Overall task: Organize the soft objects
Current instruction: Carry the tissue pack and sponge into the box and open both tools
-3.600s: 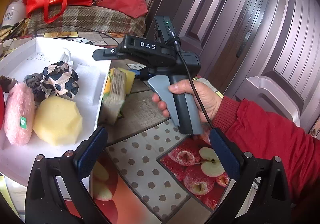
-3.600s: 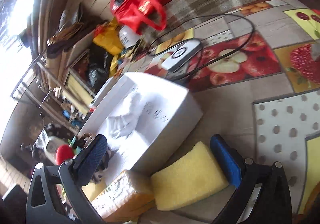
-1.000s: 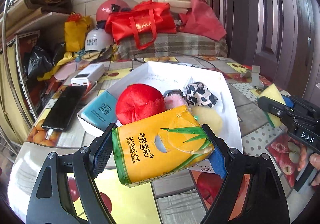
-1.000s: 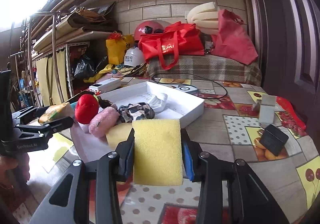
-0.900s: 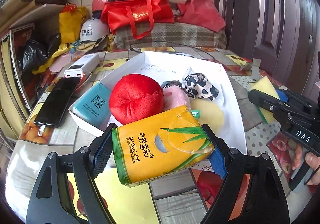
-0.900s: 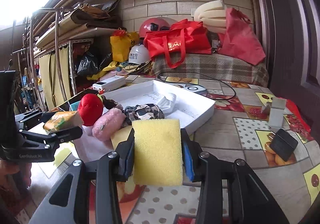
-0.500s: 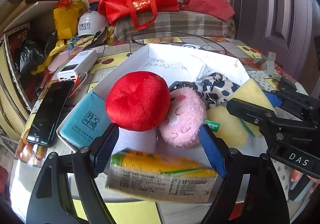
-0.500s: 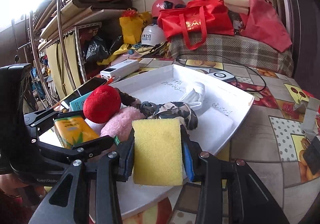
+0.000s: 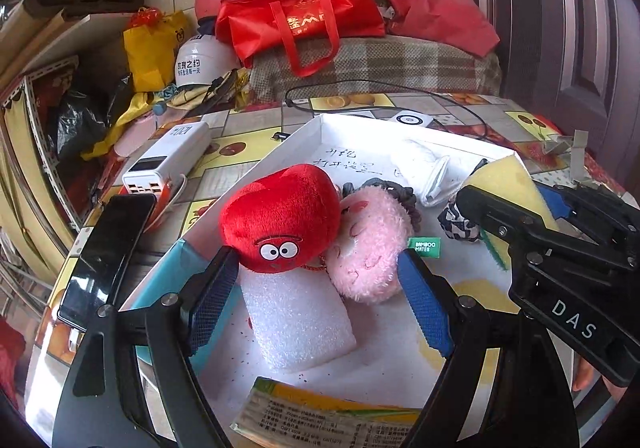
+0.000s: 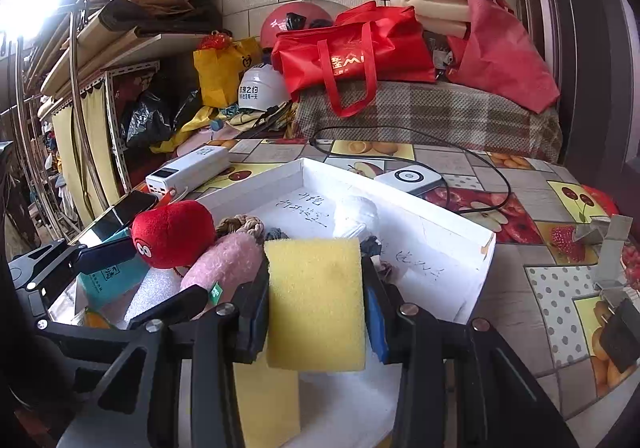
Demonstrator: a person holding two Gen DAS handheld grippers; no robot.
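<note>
My left gripper [image 9: 316, 268] hangs open over the near end of the white tray [image 9: 360, 124], its blue pads bare. Beneath it, close to the camera, lies the yellow tissue pack [image 9: 328, 420]. Ahead of the pads are a white foam block [image 9: 300, 320], a red plush [image 9: 280, 216] and a pink plush [image 9: 368, 248]. My right gripper [image 10: 316, 276] is shut on a yellow sponge [image 10: 316, 304] and holds it upright above the tray [image 10: 400, 204], to the right of the plush toys. A cow-patterned cloth [image 9: 456, 224] lies behind the sponge.
A teal tissue pack [image 10: 108, 280] rests against the tray's left side. Left of it are a black phone [image 9: 108, 256] and a white power bank [image 9: 168, 164]. A charger puck [image 10: 408, 178] with its cable sits behind the tray, and red bags [image 10: 352, 48] are stacked at the back.
Both grippers have moved forward over the tray. The yellow tissue pack was between my left pads and now lies low beneath them. The sponge stays in my right gripper.
</note>
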